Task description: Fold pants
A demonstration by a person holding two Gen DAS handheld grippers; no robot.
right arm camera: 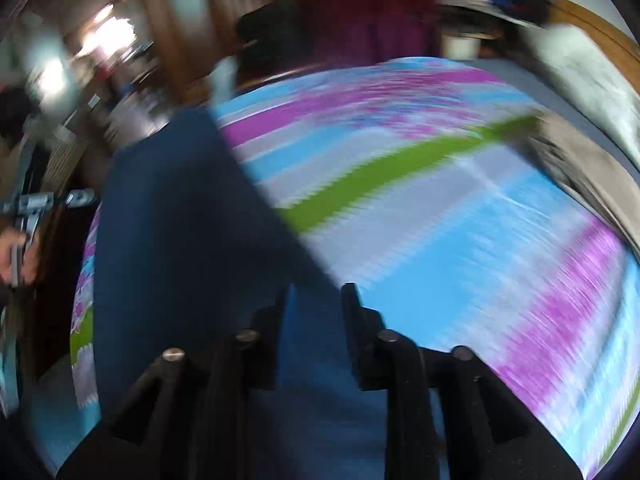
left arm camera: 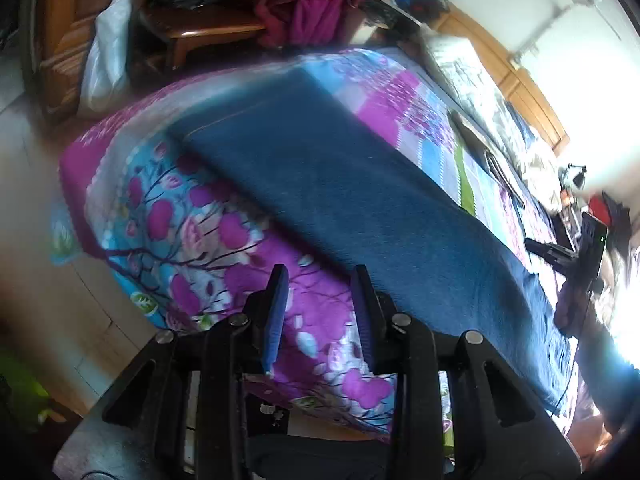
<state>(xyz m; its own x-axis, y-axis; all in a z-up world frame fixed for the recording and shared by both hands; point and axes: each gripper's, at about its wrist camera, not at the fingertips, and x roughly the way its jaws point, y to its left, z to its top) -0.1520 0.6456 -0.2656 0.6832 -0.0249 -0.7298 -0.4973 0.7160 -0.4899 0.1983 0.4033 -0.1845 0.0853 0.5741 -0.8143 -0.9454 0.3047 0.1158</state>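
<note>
- Lying flat on the bed: the pants (left arm camera: pixel 360 200), dark blue, nappy towel-like weave, folded into one long narrow strip with straight parallel edges and a squared far end.
- Strip runs diagonally across the bedspread (left arm camera: pixel 192 232), a thin printed cloth: magenta blossoms and dark branches on cyan in the near part, plain blocks of magenta, pale grey, cyan and one green stripe further over.
- Bedspread drapes over the mattress corner on the left; pale tiled floor (left arm camera: pixel 36 184) below it.
- Behind the bed: varnished wooden chair (left arm camera: pixel 200 28) with dark red cloth hung over it, a white plastic bag (left arm camera: pixel 106 56) leaning beside it.
- Left gripper (left arm camera: pixel 320 276): black frame, blue-faced flat fingers (left arm camera: pixel 276 312), spread apart, nothing between them. It hangs over the flowered cloth just beside the pants' near long edge; right finger tip is at that edge, contact cannot be told.
- Right gripper (right arm camera: pixel 314 292): right wrist view badly motion-blurred. Black fingers (right arm camera: pixel 354 320) apart, blue fabric showing in the gap and under the frame. Gripping or only above the cloth: cannot tell.
- In that view the pants (right arm camera: pixel 180 220) run from the frame up to the left, striped cloth (right arm camera: pixel 440 220) to the right.
- Left edge of that view: a hand (right arm camera: pixel 12 252) on a grey handle, blurred.
</note>
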